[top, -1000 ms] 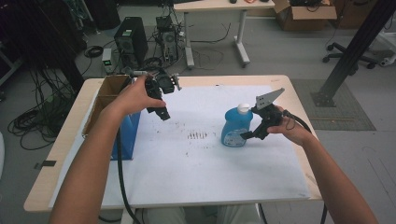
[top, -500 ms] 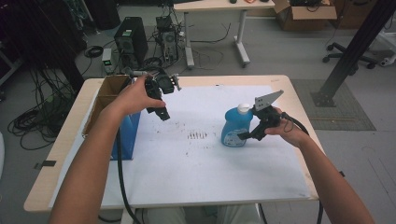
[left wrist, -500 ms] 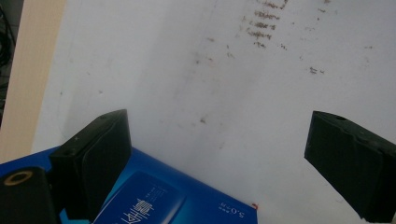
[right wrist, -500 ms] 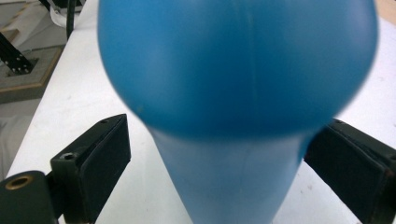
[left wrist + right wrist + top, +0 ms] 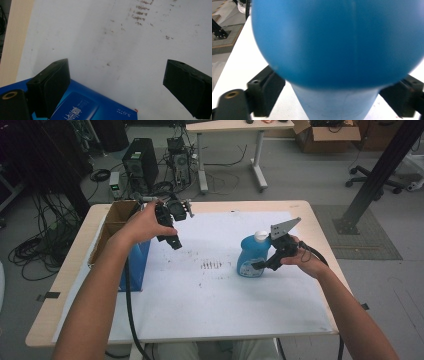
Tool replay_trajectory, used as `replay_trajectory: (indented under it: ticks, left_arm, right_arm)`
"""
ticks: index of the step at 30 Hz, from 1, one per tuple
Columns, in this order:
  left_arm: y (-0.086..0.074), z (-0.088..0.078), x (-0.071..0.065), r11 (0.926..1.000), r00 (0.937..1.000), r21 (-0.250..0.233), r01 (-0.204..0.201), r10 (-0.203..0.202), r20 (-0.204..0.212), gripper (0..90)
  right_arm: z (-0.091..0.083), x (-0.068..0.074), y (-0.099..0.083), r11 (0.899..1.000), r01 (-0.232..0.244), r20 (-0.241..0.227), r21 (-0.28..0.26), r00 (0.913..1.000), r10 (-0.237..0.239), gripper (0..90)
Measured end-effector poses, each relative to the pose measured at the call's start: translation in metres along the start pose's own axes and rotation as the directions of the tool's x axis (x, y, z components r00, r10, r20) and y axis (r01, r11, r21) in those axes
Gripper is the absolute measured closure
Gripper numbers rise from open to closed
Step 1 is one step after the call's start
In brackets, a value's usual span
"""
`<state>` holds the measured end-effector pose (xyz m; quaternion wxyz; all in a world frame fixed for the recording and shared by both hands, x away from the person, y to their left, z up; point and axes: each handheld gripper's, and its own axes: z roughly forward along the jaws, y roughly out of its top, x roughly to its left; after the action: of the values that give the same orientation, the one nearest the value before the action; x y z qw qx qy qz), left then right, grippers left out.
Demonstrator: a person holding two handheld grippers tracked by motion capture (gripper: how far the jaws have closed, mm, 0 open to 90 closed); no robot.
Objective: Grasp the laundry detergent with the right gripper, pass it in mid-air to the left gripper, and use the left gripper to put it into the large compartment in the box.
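Observation:
A blue bottle (image 5: 252,257) with a white cap stands upright on the white sheet (image 5: 210,315), right of centre. My right gripper (image 5: 260,265) reaches in from the right at its lower body. In the right gripper view the bottle (image 5: 337,42) looms close between the two wide-apart jaws of that gripper (image 5: 332,96), with small gaps at the narrower part. My left gripper (image 5: 172,237) hangs open above the sheet at the left, beside a blue box (image 5: 132,265). The left gripper view has nothing between the jaws of the left gripper (image 5: 116,82), and the blue box (image 5: 82,105) lies under the left jaw.
An open cardboard box (image 5: 112,222) sits at the table's left edge against the blue box. Dark smudges (image 5: 212,265) mark the sheet's middle. Beyond the wooden table (image 5: 320,225) are computers, cables, another table and a black post.

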<state>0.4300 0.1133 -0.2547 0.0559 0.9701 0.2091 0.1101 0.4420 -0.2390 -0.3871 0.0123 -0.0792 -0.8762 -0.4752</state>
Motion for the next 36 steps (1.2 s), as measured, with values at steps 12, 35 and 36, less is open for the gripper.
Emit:
replay_trajectory:
  ticks: [12,35,36]
  left_arm:
    - [-0.0001,0.0005,-0.0001,1.0,1.0,-0.002,-0.002,0.002,0.001,7.8]
    - [0.0001,0.0003,-0.0001,1.0,1.0,-0.001,-0.001,0.001,-0.002,7.7]
    - [0.0,0.0003,-0.0004,1.0,1.0,-0.001,0.003,-0.003,-0.002,7.7]
  right_arm:
    - [-0.0003,-0.0007,0.0004,1.0,0.006,0.003,0.001,1.0,-0.006,22.6]
    - [-0.0013,-0.0001,0.0018,0.998,0.052,0.018,0.02,0.9985,-0.052,42.2]
    - [-0.0014,0.0,0.0014,0.999,0.047,0.019,0.017,0.9987,-0.047,42.3]
